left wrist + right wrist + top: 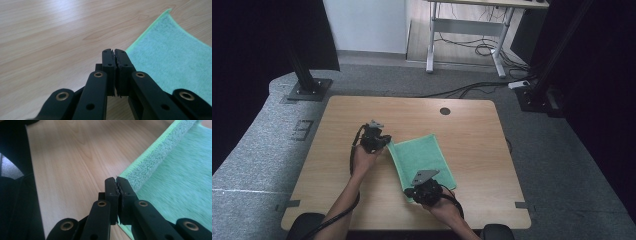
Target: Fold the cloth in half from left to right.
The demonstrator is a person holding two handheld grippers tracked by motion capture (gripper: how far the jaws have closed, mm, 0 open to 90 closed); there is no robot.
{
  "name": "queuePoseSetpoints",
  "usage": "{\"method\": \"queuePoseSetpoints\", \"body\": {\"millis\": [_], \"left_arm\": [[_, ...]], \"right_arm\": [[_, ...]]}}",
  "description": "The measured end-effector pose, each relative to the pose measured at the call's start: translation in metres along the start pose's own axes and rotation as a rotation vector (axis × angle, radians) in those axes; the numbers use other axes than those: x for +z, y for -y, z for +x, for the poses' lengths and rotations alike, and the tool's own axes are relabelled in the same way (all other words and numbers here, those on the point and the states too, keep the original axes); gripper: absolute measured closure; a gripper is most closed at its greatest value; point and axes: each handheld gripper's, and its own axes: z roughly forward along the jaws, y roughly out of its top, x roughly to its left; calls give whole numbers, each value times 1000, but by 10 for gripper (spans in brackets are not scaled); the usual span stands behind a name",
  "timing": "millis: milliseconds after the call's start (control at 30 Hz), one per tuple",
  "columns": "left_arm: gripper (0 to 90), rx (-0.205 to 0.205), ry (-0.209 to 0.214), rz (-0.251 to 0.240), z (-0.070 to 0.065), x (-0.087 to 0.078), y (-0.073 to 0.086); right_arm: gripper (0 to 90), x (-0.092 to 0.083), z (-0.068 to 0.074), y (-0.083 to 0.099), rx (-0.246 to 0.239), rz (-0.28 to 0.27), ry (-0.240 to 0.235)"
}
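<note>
**Two thin pinches on one edge of the towel**

The green towel (pixel 422 159) lies on the wooden tabletop (pixel 337 150), a little right of centre, with its left long edge lifted off the wood. The left gripper (pixel 384 144) has its jaws closed on the far corner of that edge, and the right gripper (pixel 414 192) has its jaws closed on the near corner. In both gripper views the black jaws meet with no gap to be seen, and the cloth runs away from their tips; only a sliver of hem appears to be caught.

The main risk, as I judge it, is a corner slipping free, because terry cloth is soft and each hold takes so little of it. If one side lets go, the raised edge drops and the fold comes out skewed. A second risk is uneven travel: if one hand leads, the towel twists or drags across the wood and bunches instead of folding flat. Pulling the corners apart too hard could also tug the hem out of the jaws.

No containers stand on the tabletop, so there are no contents to report.
</note>
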Motion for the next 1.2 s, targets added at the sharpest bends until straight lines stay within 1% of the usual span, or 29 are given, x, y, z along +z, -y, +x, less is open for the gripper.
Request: {"method": "queuePoseSetpoints", "body": {"millis": [300, 367, 433, 533, 600, 700, 833, 1033, 1200], "left_arm": [[869, 57, 0, 11, -21, 23, -17], [868, 76, -1, 15, -26, 29, -21], [868, 80, 5, 11, -30, 32, -24], [868, 97, 9, 10, -37, 38, -30], [868, 99, 17, 3, -41, 41, -33], [868, 116, 20, 2, -47, 48, -37], [868, 134, 24, 3, -55, 55, -42], [867, 139, 36, -4, -63, 62, -50], [866, 152, 43, 3, -70, 71, -55]], "right_arm": [[869, -22, -17, 16, 34, -17, 56], [869, -27, -21, 20, 45, -20, 67], [869, -30, -24, 23, 52, -23, 75], [869, -36, -29, 29, 67, -25, 88], [869, -39, -32, 32, 74, -25, 94], [869, -44, -36, 37, 91, -28, 102], [869, -51, -41, 42, 101, -32, 117], [869, -60, -48, 50, 123, -37, 144], [869, -67, -54, 57, 144, -38, 162]]}}
